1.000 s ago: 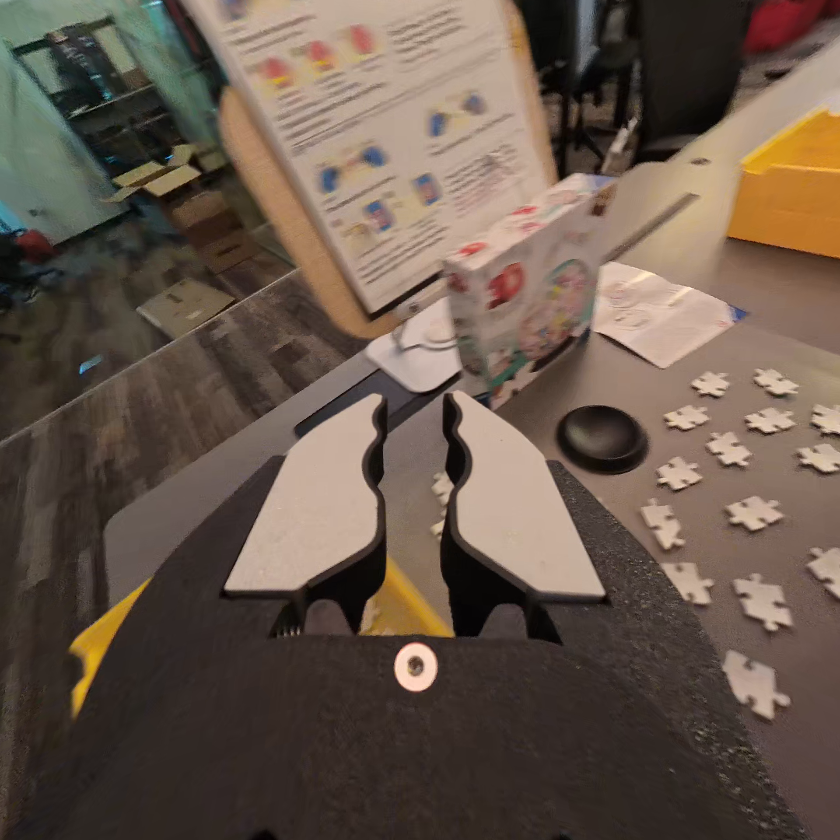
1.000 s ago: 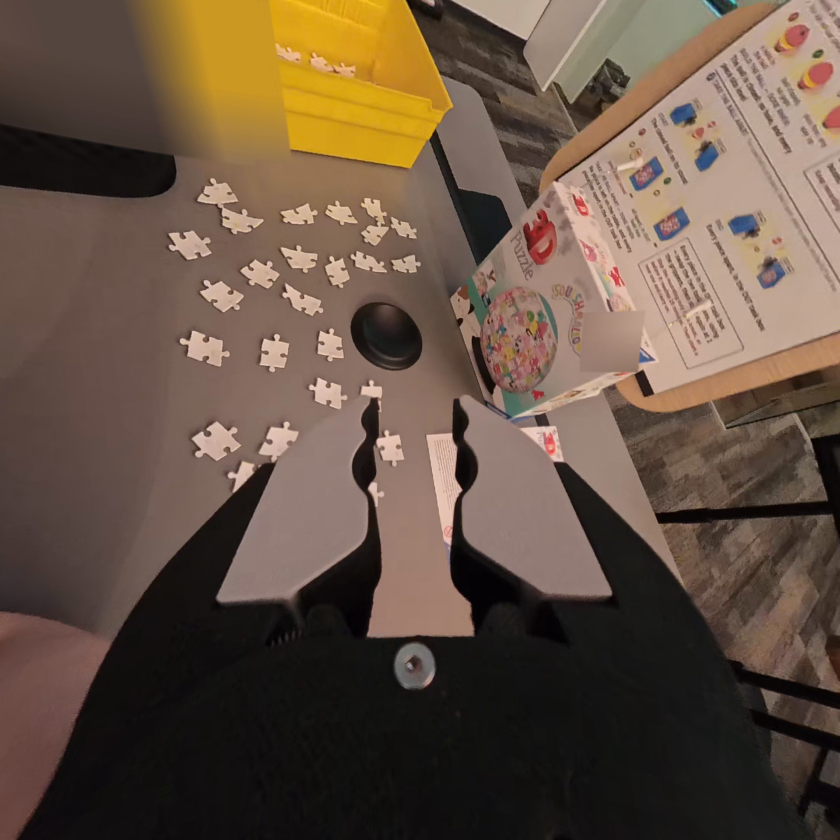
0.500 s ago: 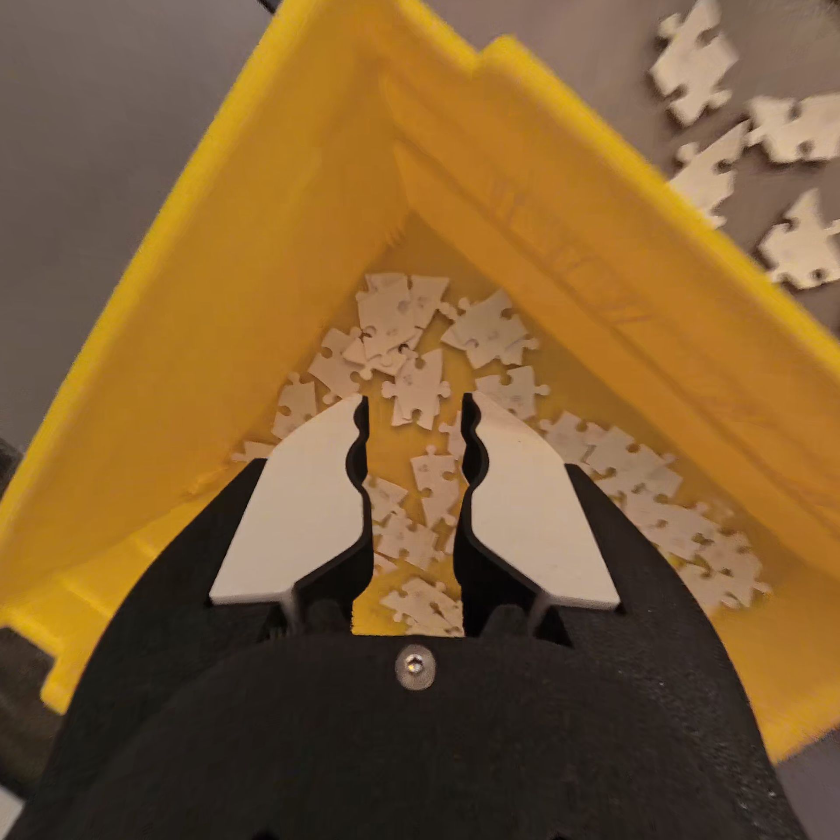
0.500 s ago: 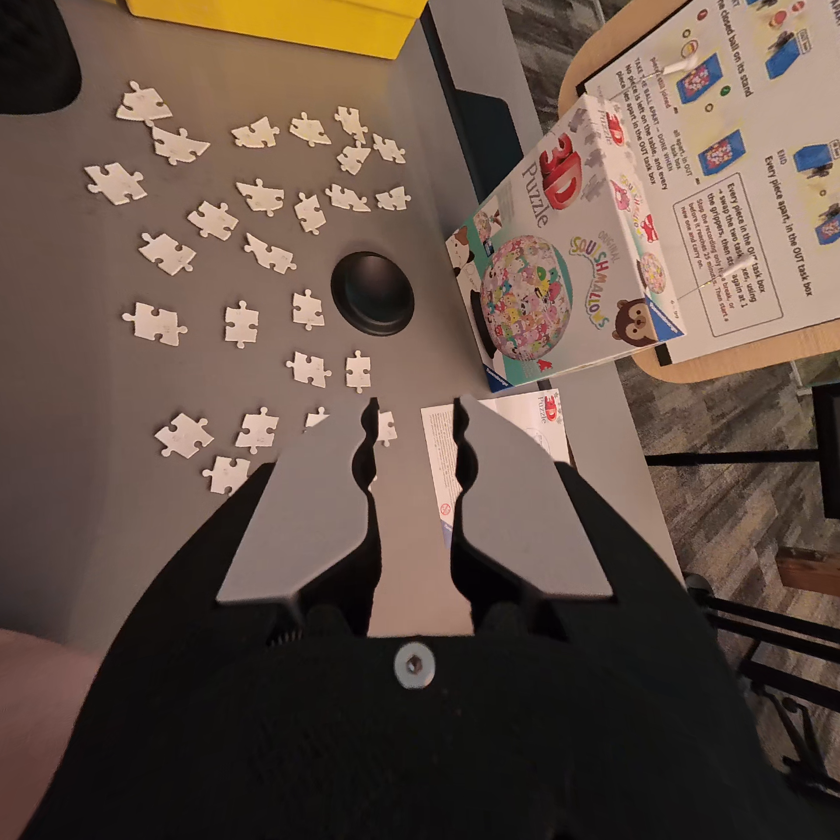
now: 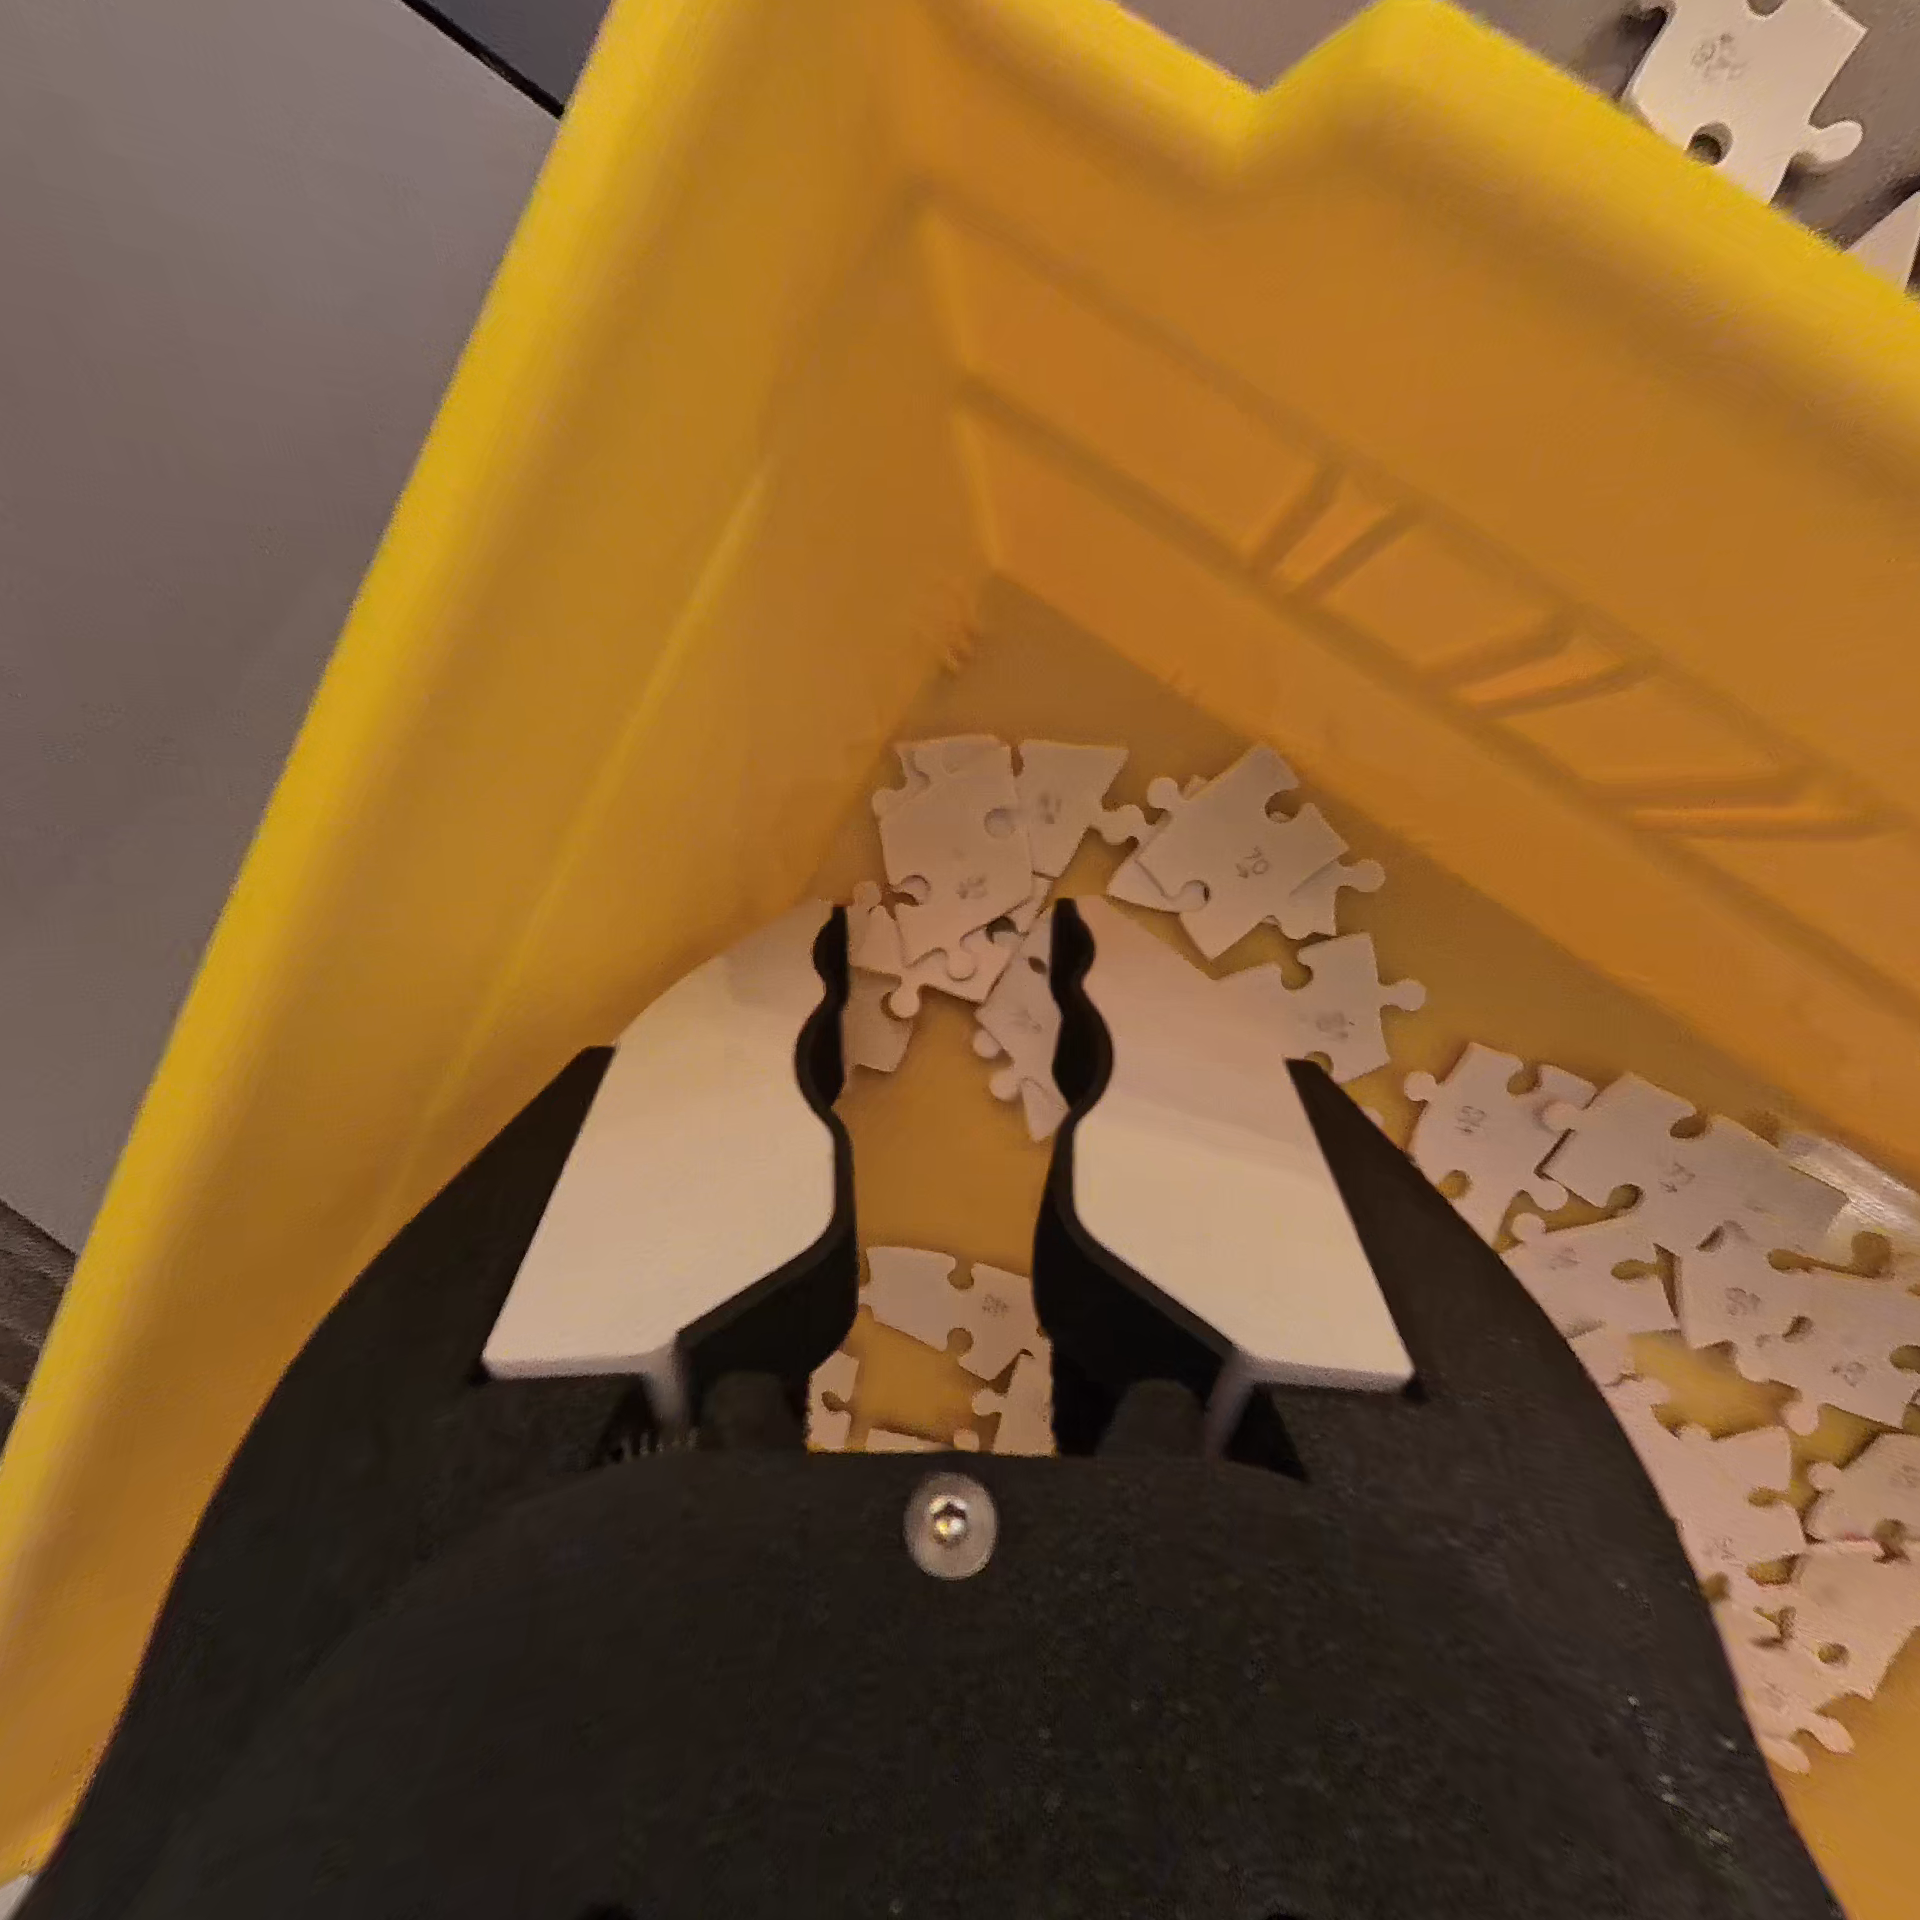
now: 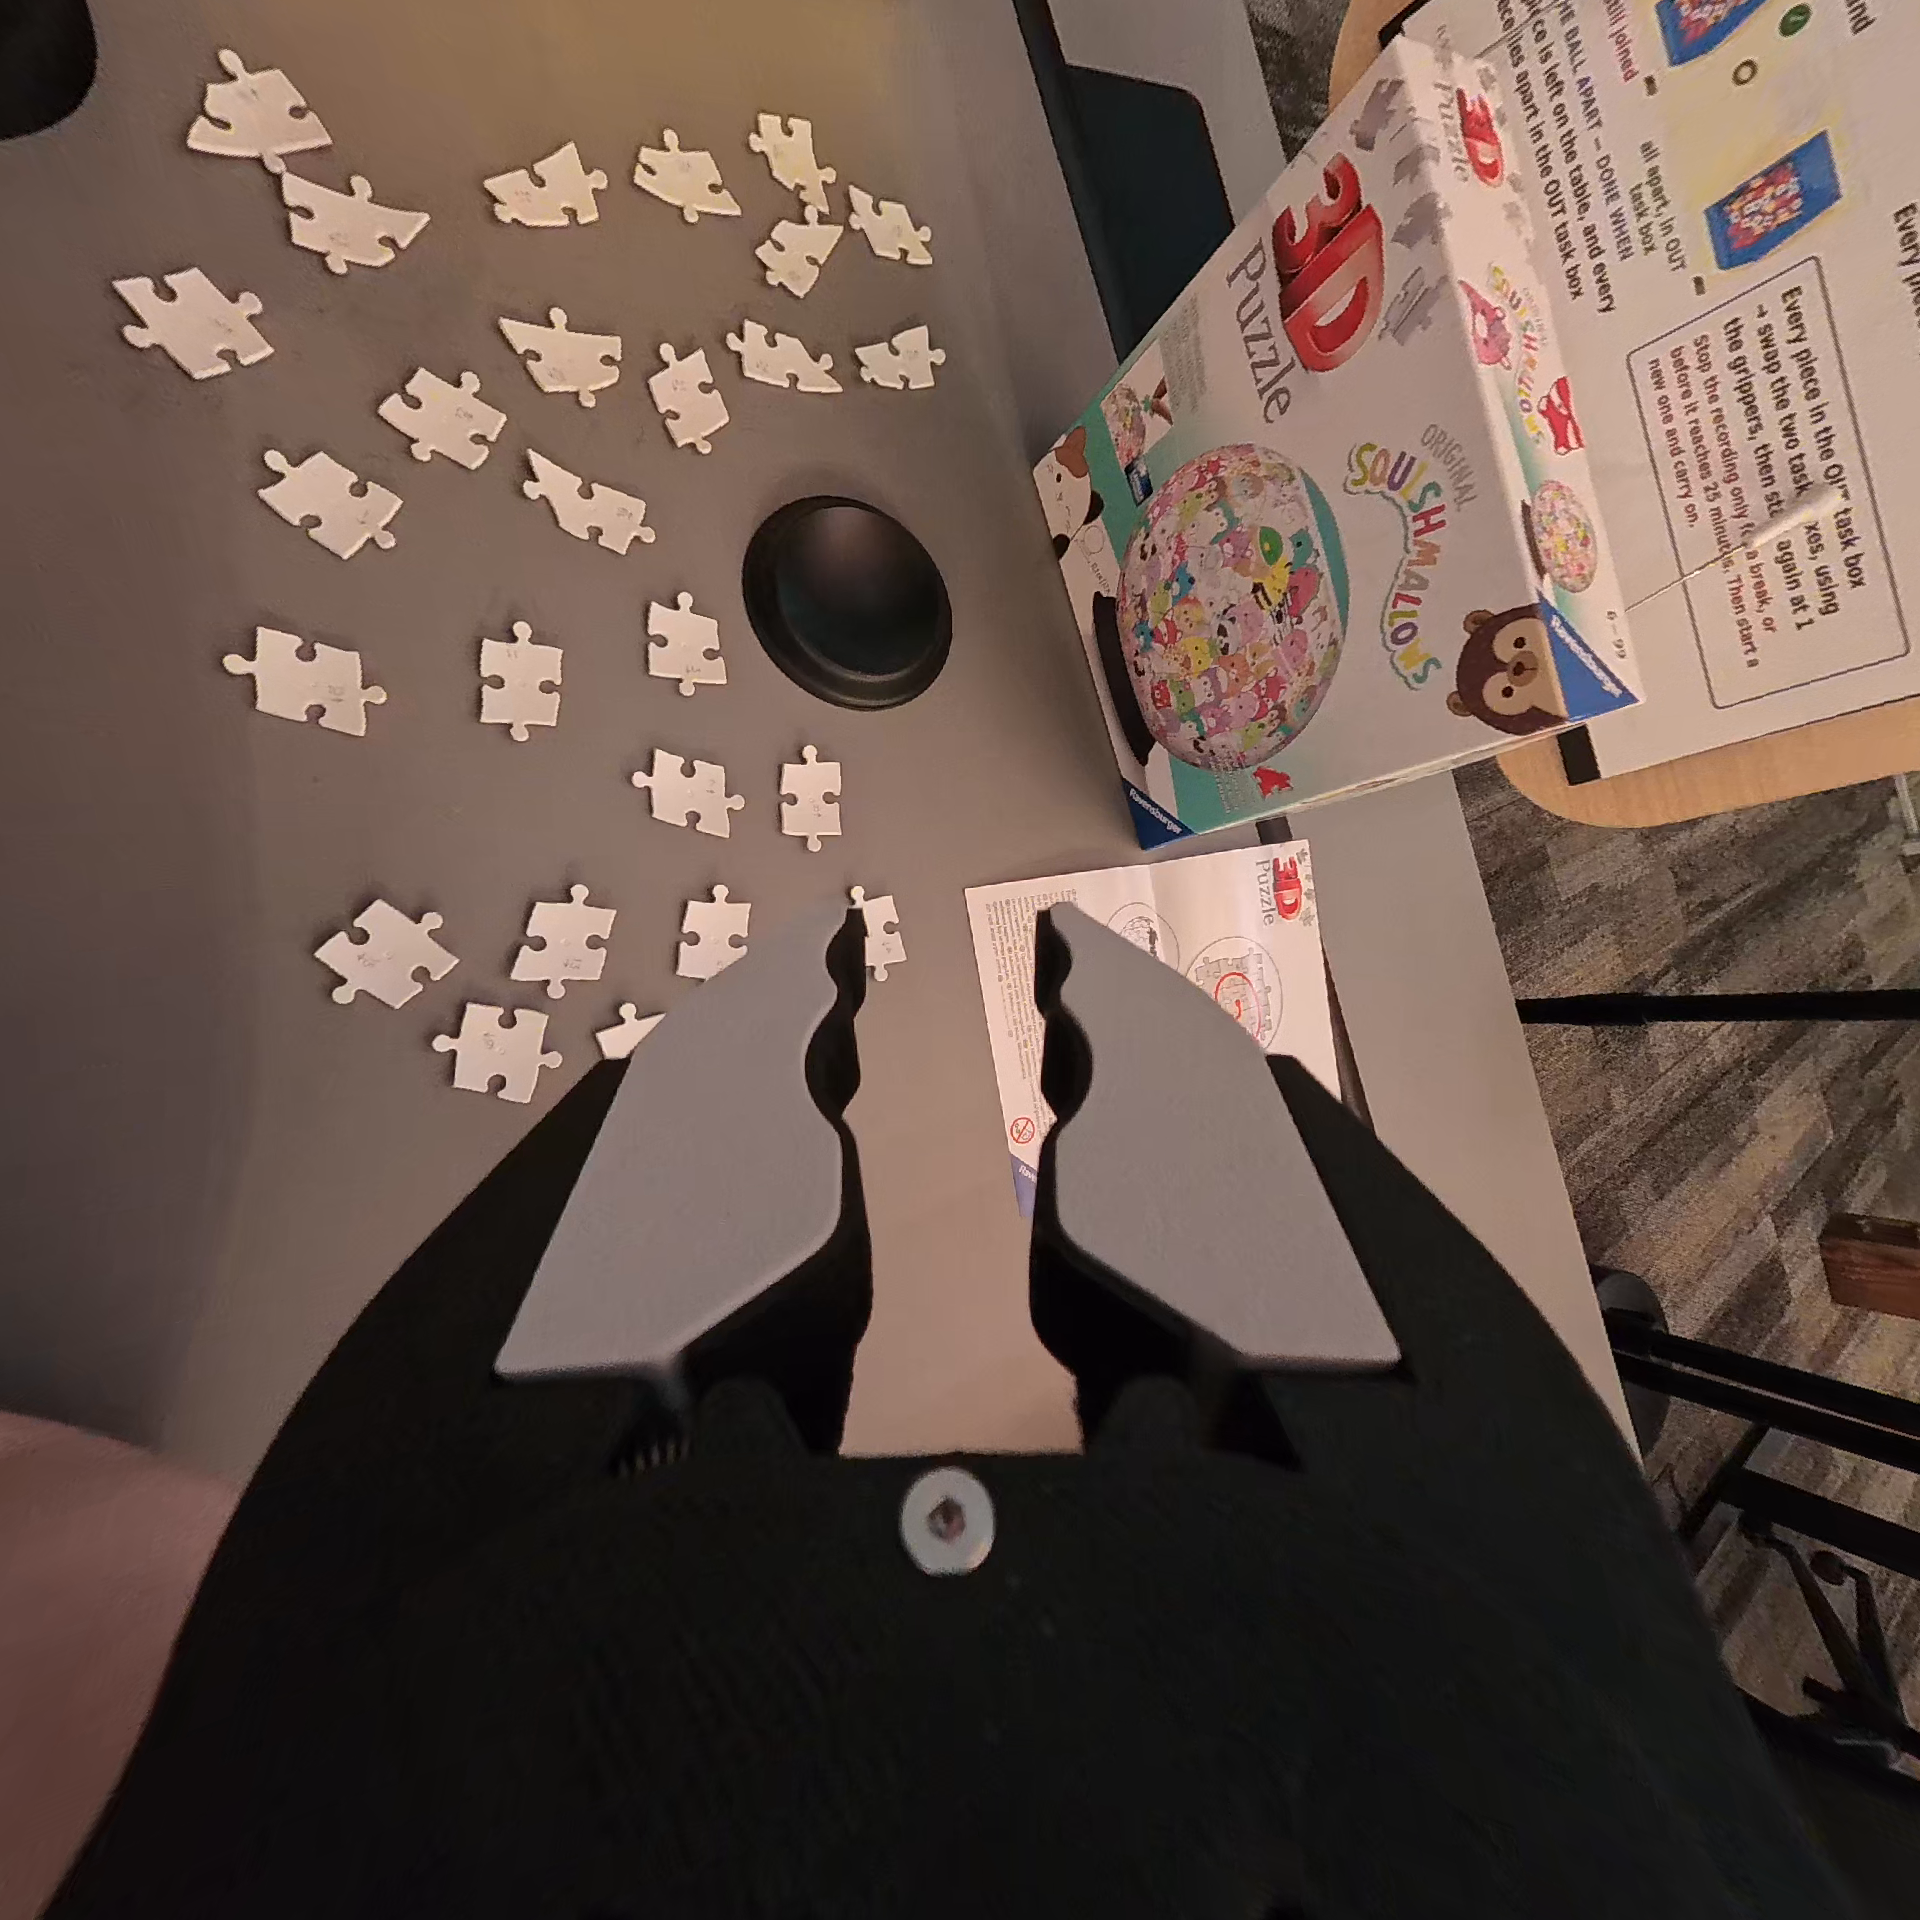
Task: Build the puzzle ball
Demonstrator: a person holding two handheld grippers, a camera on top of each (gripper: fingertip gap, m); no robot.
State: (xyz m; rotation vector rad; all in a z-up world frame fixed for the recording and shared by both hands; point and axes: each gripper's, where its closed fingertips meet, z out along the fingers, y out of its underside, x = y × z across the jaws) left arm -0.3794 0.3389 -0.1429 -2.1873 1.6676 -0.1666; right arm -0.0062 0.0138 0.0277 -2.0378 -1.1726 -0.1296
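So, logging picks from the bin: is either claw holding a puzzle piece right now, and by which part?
Nothing is held. The left claw is open above loose pieces in the yellow bin; the right claw is open over the table.

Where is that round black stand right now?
In the right wrist view, the black stand sits on the grey table, between the loose white pieces and the puzzle box.

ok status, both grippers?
Left gripper open, inside yellow bin over loose puzzle pieces. Right gripper open, empty, above table. Nothing blocking.
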